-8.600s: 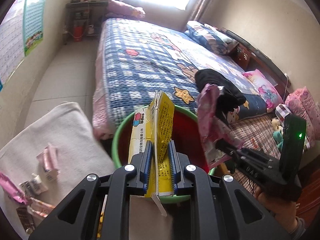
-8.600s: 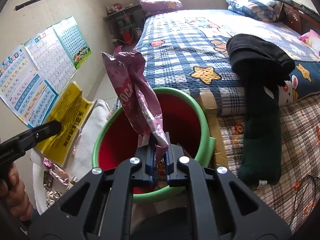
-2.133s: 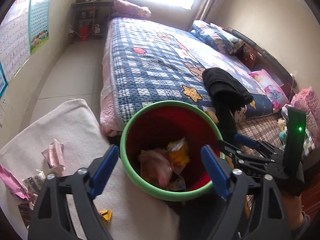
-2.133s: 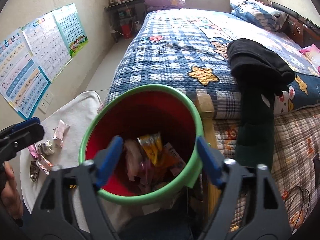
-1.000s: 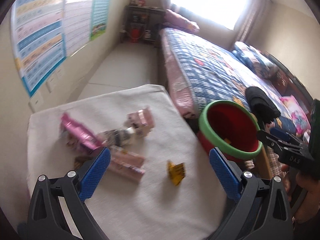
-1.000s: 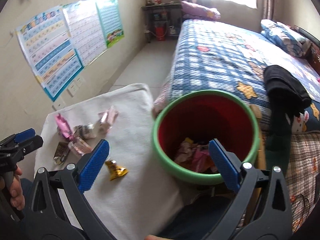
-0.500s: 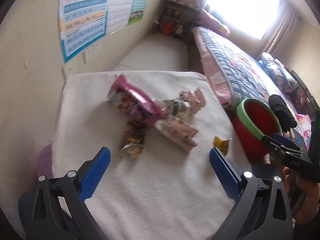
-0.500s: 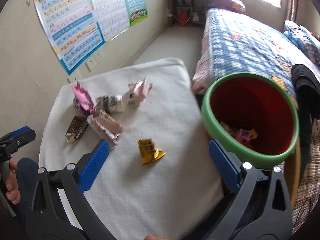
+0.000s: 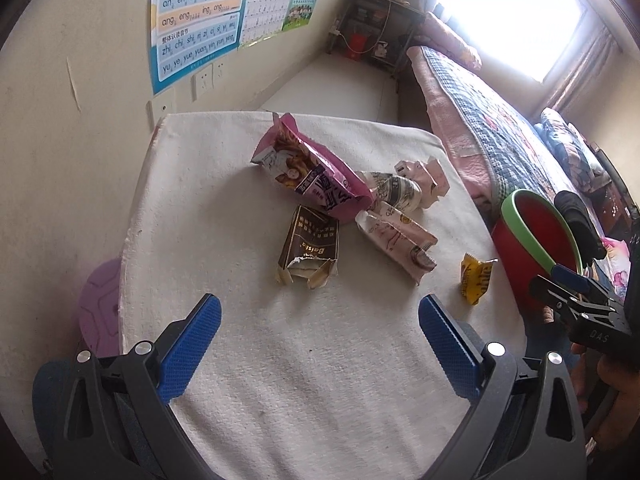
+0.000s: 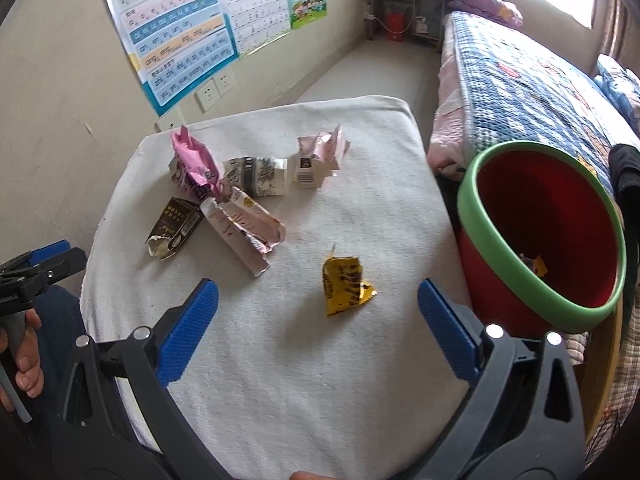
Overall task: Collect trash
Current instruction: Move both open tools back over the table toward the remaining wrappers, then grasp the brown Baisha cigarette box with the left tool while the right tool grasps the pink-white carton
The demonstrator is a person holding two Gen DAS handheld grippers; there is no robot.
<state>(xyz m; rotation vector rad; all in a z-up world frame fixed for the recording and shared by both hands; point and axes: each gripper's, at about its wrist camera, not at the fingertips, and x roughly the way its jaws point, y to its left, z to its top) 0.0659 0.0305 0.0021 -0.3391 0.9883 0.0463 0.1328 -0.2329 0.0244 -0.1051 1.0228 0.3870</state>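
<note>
left gripper (image 9: 320, 336) jaws released | right gripper (image 10: 318, 320) jaws released | brown carton (image 9: 310, 246) reads "Baista" | poster (image 9: 196, 16) pinyin

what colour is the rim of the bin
Green, around a red bin; its rim shows best in the right wrist view.

Both wrist views above table (image 9: 248, 380) (overlapping)

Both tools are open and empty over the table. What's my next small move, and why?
Probably lower the right tool onto the yellow wrapper: it lies alone just ahead of the open jaws, nearest the red bin, while the other wrappers sit clustered farther off.
</note>
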